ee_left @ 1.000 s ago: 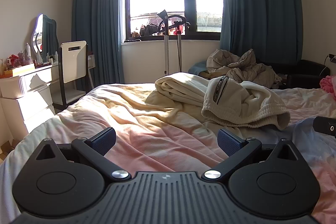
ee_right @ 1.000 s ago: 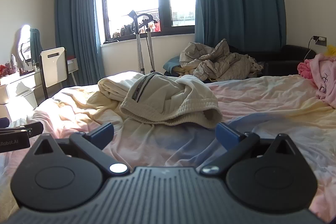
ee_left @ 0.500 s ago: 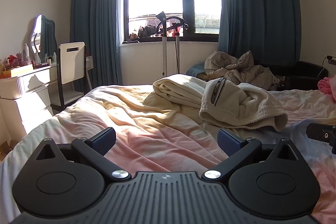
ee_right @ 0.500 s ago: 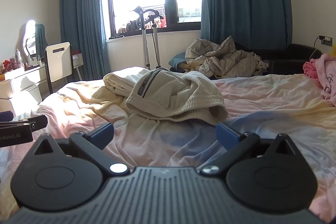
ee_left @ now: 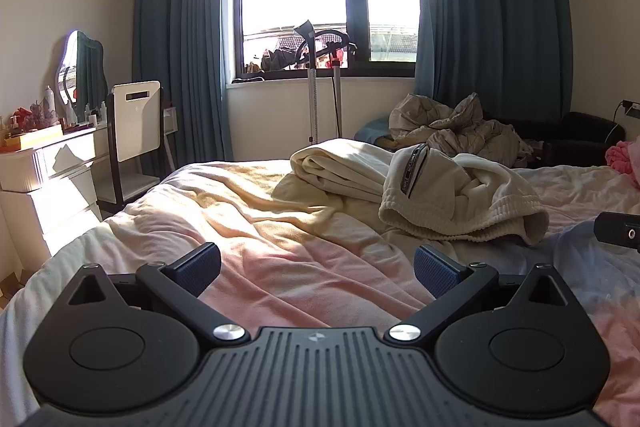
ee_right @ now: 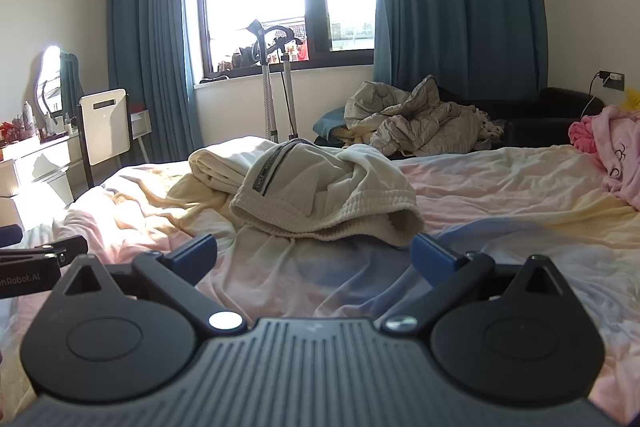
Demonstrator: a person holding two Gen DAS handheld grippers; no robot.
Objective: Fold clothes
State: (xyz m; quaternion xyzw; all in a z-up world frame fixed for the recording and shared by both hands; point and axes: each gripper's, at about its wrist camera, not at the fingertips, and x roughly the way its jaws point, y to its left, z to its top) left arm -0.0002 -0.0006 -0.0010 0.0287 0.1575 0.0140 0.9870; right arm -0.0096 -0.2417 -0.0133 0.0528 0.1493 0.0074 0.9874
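Both grippers hang above the bed (ee_left: 248, 211), the left gripper (ee_left: 318, 267) and right gripper (ee_right: 314, 254) each with jaws spread wide and nothing between them. The cream clothes (ee_right: 320, 195) lie crumpled in a heap mid-bed, ahead of both and apart from the fingers; a pink garment (ee_right: 616, 151) sits at the bed's right edge
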